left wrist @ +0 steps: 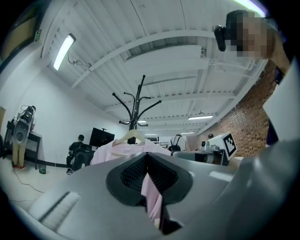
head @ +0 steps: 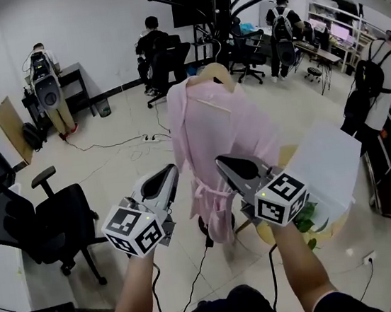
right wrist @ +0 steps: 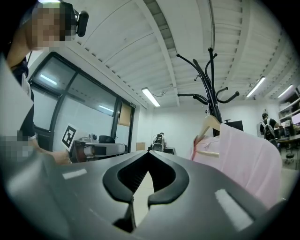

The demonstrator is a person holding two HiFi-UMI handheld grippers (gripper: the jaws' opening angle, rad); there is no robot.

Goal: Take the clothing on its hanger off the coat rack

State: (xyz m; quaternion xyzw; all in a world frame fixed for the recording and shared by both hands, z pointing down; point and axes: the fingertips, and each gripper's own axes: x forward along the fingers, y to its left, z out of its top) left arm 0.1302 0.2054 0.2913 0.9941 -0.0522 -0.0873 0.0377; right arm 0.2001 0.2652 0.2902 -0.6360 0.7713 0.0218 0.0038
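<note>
The robe (head: 210, 128) is hung by its hanger (head: 216, 71) on the rack (head: 221, 5), near both grippers. The left gripper (head: 173, 168) and the right gripper (head: 219, 160) are held with jaws closed together; nothing is clamped.

The pale floor (head: 112, 177) carries a black coat rack (head: 218, 13), which stands upright. On the coat rack hangs a pink garment (head: 213, 128) on a wooden hanger (head: 218, 72), draped down over the pole. Left of the coat rack stands a black office chair (head: 64, 219). Behind the rack to the left, a white power strip (head: 152, 137) and loose cables (head: 101, 145) lie on the floor.
</note>
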